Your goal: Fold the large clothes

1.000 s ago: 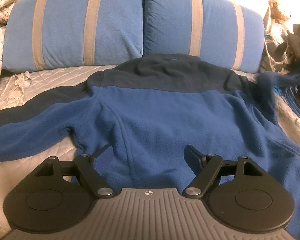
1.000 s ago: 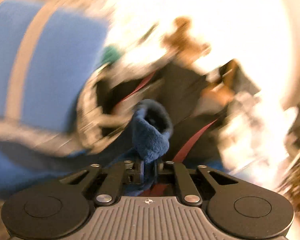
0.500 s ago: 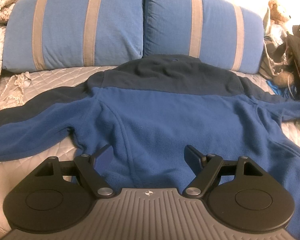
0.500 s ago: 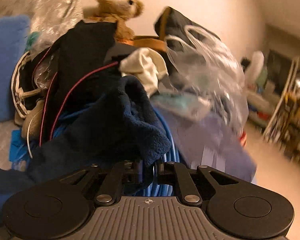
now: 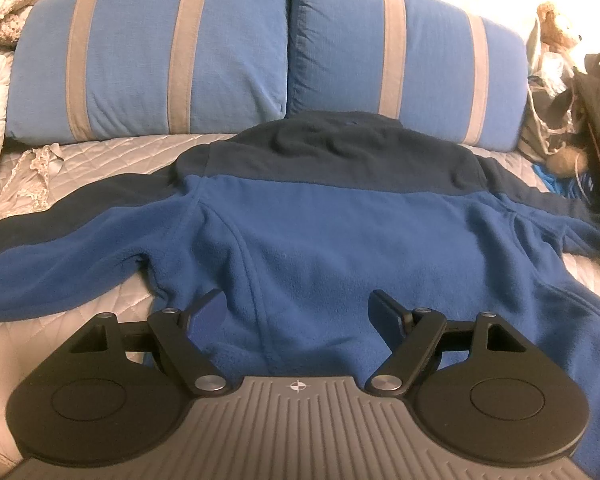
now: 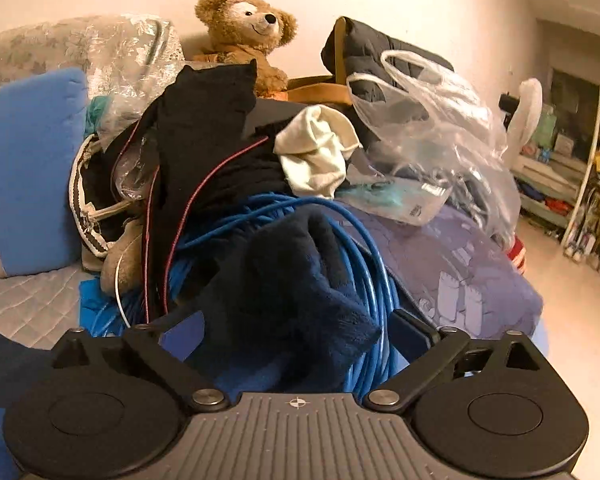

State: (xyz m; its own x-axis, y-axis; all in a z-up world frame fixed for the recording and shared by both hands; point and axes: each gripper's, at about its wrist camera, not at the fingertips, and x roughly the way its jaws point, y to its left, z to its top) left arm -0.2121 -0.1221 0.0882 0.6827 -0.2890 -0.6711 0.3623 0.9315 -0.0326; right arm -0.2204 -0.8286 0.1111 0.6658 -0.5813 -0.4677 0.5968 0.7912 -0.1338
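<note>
A pile of clutter point(image 6: 228, 152) with blue cable point(image 6: 364, 264) blocks the right side; the quilted bed point(image 5: 112, 152) on the left of the fleece jacket point(image 5: 320, 232) is free.

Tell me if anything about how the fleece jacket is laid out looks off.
The fleece jacket lies flat on the bed, but its dark cuff has landed on the coil of blue cable in the clutter pile, not on the bed. The right tongs have just opened around that cuff, no longer clamping it.
</note>
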